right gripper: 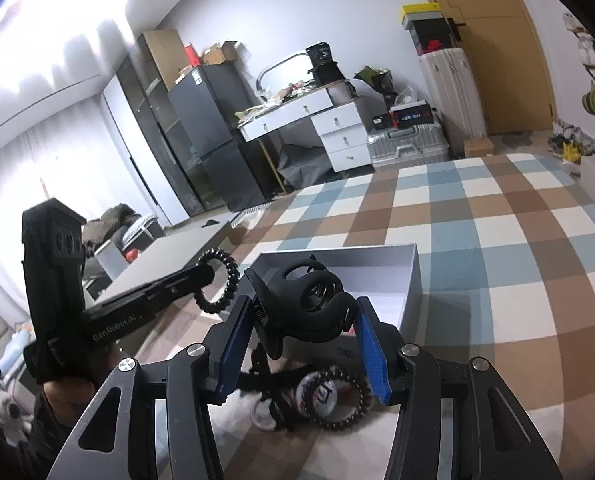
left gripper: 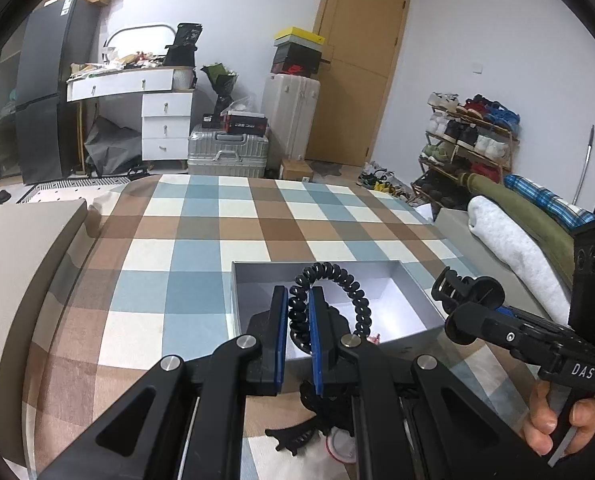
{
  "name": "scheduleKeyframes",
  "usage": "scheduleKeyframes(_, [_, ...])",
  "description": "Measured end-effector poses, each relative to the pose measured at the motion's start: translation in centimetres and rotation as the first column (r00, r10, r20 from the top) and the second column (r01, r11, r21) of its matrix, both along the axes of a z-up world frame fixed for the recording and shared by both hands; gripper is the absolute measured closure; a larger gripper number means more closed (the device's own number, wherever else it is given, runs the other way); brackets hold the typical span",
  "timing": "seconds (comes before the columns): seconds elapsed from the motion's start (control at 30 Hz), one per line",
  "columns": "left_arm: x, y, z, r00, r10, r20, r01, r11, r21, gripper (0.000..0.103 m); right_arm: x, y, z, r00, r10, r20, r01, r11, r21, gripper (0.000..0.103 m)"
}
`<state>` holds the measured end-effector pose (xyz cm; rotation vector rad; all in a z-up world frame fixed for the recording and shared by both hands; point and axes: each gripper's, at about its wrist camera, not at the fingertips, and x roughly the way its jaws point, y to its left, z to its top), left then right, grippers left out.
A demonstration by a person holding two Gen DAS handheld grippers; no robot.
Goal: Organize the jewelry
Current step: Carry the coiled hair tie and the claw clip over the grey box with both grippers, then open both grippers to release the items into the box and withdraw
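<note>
My left gripper [left gripper: 298, 300] is shut on a black spiral hair tie [left gripper: 357, 294] and holds it above the open grey box [left gripper: 257, 272]. It also shows in the right wrist view [right gripper: 225, 280]. My right gripper [right gripper: 303, 316] is shut on a black hair claw clip [right gripper: 309, 304], held just in front of the box [right gripper: 413, 272]. In the left wrist view the right gripper [left gripper: 461, 296] is right of the box with the clip at its tip. Below the right gripper lie a spiral hair tie [right gripper: 349, 400], a round badge [right gripper: 317, 394] and other dark accessories on the checked cloth.
The checked cloth [left gripper: 217, 224] covers the bed. A folded white blanket [left gripper: 509, 240] and green roll lie at the right edge. A grey flat lid [right gripper: 169, 256] lies left of the box. Suitcases, a dresser and a shoe rack stand beyond.
</note>
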<state>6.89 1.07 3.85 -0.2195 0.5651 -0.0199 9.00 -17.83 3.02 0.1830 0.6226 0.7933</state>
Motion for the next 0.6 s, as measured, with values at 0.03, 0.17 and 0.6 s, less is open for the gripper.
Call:
scheduleKeyframes(0.03, [0.1, 0.1, -0.1, 1.0, 0.0, -0.003, 0.0, 1.0, -0.009, 0.098, 0.2, 0.1, 0.0, 1.0, -0.002, -0.004, 0.002, 1.0, 0.003, 0.052])
scheduleKeyframes(0.17, [0.5, 0.1, -0.4, 1.0, 0.01, -0.01, -0.01, 1.0, -0.018, 0.098, 1.1, 0.1, 0.0, 1.0, -0.015, -0.011, 0.015, 1.0, 0.008, 0.052])
scheduleKeyframes(0.6, [2.0, -0.3, -1.2, 0.998, 0.024, -0.061, -0.022, 0.999, 0.029, 0.098, 2.9, 0.8, -0.4, 0.998, -0.013, -0.062, 0.013, 1.0, 0.012, 0.052])
